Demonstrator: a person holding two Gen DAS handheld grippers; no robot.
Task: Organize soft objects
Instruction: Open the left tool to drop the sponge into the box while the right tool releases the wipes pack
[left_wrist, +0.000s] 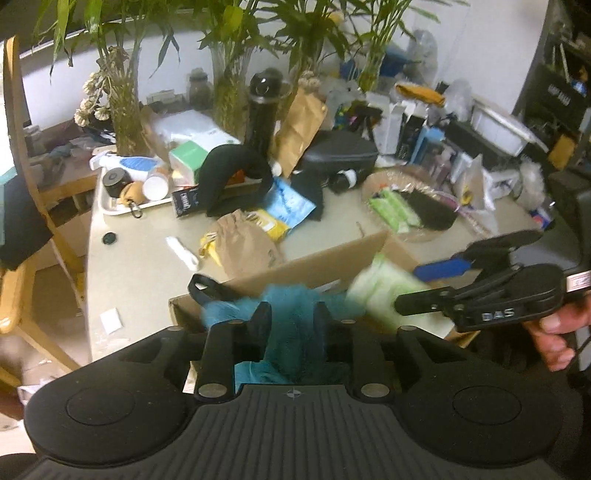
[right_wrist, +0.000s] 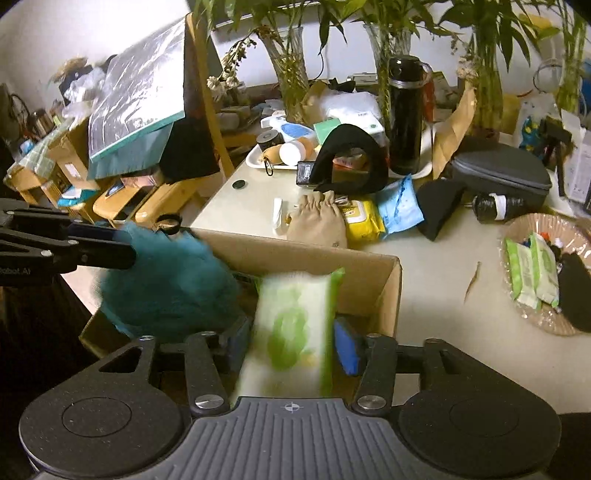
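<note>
An open cardboard box stands at the near table edge, and both grippers hang over it. In the right wrist view a green-and-white wipes pack, blurred, lies loose between the spread blue pads of my right gripper, which is open. In the left wrist view that gripper comes in from the right with the pack at its tips. A teal fluffy thing, also blurred, fills the narrow gap of my left gripper; its jaws stand slightly apart. The right wrist view shows the fluff bulging past the left gripper.
A woven basket at the right holds more wipes packs and a black cloth. Behind the box lie a tan pouch, a yellow pack, a black neck pillow, a black bottle and vases. A hand holds the right gripper.
</note>
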